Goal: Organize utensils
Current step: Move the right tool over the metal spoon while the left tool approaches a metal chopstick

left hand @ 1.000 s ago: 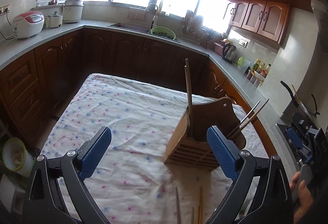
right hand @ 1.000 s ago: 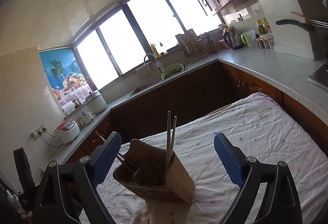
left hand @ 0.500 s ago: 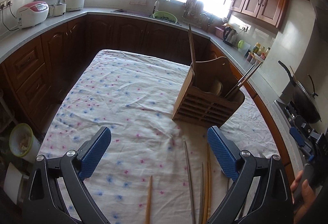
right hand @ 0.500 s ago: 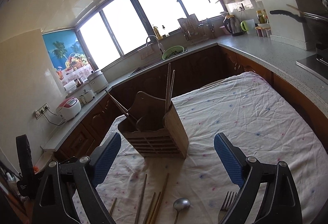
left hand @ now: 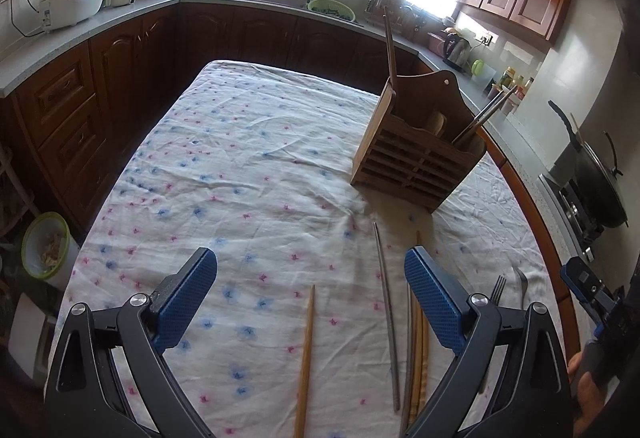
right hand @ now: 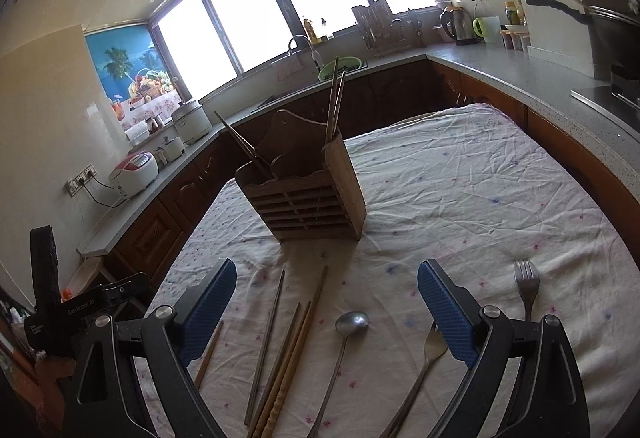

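Observation:
A wooden slatted utensil holder (left hand: 416, 157) (right hand: 308, 197) stands on the flowered tablecloth (left hand: 248, 173) and holds chopsticks (right hand: 334, 97). Loose utensils lie on the cloth in front of it: a single wooden chopstick (left hand: 306, 354), a metal chopstick (left hand: 386, 310), a bundle of wooden chopsticks (right hand: 286, 362), a spoon (right hand: 346, 334) and two forks (right hand: 527, 286) (right hand: 424, 362). My left gripper (left hand: 310, 298) is open and empty above the single chopstick. My right gripper (right hand: 326, 310) is open and empty above the chopsticks and spoon.
Dark wood cabinets and a grey counter (left hand: 120, 5) wrap around the table. A rice cooker (left hand: 72, 1) and pots stand at the left, a sink (right hand: 304, 53) at the back, a kettle (right hand: 456, 25) and a stove with a wok (left hand: 600, 181) at the right.
Both grippers have pulled back and tilted down from the holder. The loose chopsticks, spoon and forks on the cloth have come into view. Both grippers stayed open.

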Motion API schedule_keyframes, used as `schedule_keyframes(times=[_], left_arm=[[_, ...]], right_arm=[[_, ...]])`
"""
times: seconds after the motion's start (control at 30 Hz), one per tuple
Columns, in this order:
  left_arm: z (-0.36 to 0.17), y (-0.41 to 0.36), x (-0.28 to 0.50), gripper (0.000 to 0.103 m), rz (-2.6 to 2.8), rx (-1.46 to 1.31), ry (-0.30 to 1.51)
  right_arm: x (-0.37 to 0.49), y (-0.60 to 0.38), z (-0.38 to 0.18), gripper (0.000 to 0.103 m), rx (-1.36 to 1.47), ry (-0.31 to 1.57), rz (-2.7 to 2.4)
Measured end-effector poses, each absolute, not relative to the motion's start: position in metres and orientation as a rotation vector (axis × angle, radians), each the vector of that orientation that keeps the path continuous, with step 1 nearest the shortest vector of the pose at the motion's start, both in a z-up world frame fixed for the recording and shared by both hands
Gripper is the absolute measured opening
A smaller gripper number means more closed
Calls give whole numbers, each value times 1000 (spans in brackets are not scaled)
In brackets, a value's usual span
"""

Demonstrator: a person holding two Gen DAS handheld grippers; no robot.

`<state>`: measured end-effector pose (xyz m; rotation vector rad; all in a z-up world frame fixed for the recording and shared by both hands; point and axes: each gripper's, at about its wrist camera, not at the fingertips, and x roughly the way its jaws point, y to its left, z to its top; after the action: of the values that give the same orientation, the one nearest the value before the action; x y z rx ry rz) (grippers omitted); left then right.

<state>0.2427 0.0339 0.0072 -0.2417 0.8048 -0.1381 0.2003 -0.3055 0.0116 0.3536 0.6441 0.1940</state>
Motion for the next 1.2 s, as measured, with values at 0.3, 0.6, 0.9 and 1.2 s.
schedule_keyframes(times=[0.3,0.6,0.9,1.2], left_arm=[[-8,25,249,97,-152,-221,861],[-19,17,260,97,-157,-199,908],[-29,5,272,89,-183,-167,941],[-43,-31,303,67,-253,-118,990]], right_arm=[[199,-288,-15,93,310,740,207],[206,-275,-33,92,278,815,223],[221,-268,-45,71,271,876,229],[237,-263,-79,44,266,1011,209]])
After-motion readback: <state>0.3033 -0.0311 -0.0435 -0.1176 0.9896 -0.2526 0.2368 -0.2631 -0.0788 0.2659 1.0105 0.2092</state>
